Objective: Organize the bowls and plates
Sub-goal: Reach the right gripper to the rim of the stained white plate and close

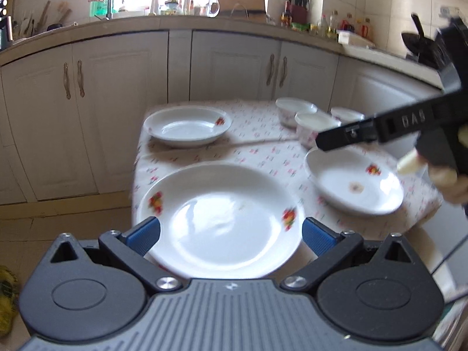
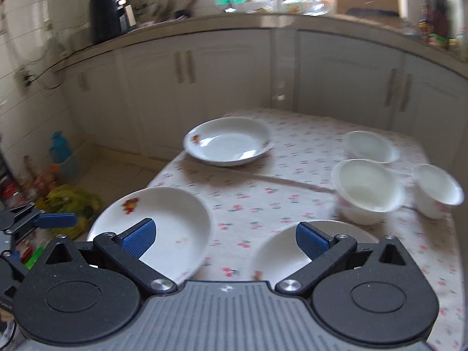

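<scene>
Three white flowered plates lie on the floral tablecloth (image 1: 263, 158). The nearest plate (image 1: 219, 219) sits just in front of my left gripper (image 1: 231, 235), which is open, its blue pads apart at either side of the plate's near rim and holding nothing. A second plate (image 1: 187, 128) is at the far left, a third plate (image 1: 354, 184) at the right. Three white bowls (image 2: 365, 190) stand close together at the table's right side. My right gripper (image 2: 223, 239) hovers open and empty above the gap between the two near plates (image 2: 155, 228).
White cabinets (image 1: 117, 102) and a cluttered counter (image 1: 204, 23) run behind the table. On the floor to the left are a yellow bag (image 2: 70, 204), a blue bottle (image 2: 60, 146) and other clutter. A hand (image 1: 444, 175) holds the right gripper's black body.
</scene>
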Tool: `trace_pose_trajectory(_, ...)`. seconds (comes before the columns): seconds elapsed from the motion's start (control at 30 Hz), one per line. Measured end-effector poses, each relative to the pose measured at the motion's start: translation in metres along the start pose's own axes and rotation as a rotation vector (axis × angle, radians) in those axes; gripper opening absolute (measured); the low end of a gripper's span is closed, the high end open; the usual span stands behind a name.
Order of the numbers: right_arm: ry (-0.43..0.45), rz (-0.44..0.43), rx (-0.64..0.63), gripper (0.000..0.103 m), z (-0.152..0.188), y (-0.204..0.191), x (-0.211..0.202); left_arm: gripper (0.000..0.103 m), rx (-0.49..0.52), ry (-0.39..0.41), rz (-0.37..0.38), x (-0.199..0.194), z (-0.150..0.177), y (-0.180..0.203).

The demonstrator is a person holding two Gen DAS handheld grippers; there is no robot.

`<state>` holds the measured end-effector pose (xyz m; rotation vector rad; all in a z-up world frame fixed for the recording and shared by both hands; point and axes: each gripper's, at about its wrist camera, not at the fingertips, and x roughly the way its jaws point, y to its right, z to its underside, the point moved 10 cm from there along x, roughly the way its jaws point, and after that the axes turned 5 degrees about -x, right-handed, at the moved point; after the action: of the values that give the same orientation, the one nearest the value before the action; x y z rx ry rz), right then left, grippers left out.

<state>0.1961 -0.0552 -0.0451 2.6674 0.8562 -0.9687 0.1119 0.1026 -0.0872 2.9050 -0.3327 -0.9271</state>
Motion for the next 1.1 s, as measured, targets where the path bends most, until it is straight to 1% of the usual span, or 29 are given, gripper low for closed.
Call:
trace_pose_trajectory(0.1, -0.026, -0.039, -0.011, 0.103, -0.002, -0.012, 0.020, 0.102, 0.022, -0.043, -0.001, 0.002, 0.013, -0.015)
trace_pose_trajectory(0.27, -0.077, -0.093, -0.001, 0.103, -0.002, -0.022, 0.050, 0.102, 0.042, -0.110, 0.062, 0.009, 0.032, -0.028)
trace_pose_trajectory(0.4, -0.119, -0.113, 0.012, 0.103, 0.001, -0.025, 0.072, 0.102, 0.078, -0.137, 0.087, 0.019, 0.038, -0.031)
trace_pose_trajectory(0.5, -0.150, -0.141, 0.032, 0.103, 0.005, -0.026, 0.085, 0.102, 0.110, -0.136, 0.119, 0.024, 0.038, -0.029)
trace_pose_trajectory(0.57, -0.167, -0.153, 0.034, 0.102, 0.005, -0.028, 0.091, 0.102, 0.130, -0.142, 0.125, 0.028, 0.039, -0.029)
trace_pose_trajectory(0.67, -0.182, -0.154, 0.025, 0.098, 0.004, -0.029, 0.102, 0.102, 0.156, -0.156, 0.126, 0.035, 0.039, -0.031)
trace_pose_trajectory(0.73, -0.194, -0.164, 0.025, 0.092, 0.004, -0.030, 0.108, 0.102, 0.163, -0.160, 0.136, 0.038, 0.039, -0.031)
trace_pose_trajectory(0.87, -0.216, -0.169, 0.025, 0.085, 0.004, -0.029, 0.122, 0.102, 0.168, -0.169, 0.154, 0.043, 0.037, -0.031)
trace_pose_trajectory(1.0, -0.237, -0.201, 0.045, 0.072, 0.004, -0.030, 0.130, 0.102, 0.187, -0.169, 0.177, 0.044, 0.036, -0.028)
trace_pose_trajectory(1.1, -0.250, -0.210, 0.047, 0.067, 0.005, -0.030, 0.134, 0.102, 0.202, -0.165, 0.191, 0.045, 0.035, -0.026)
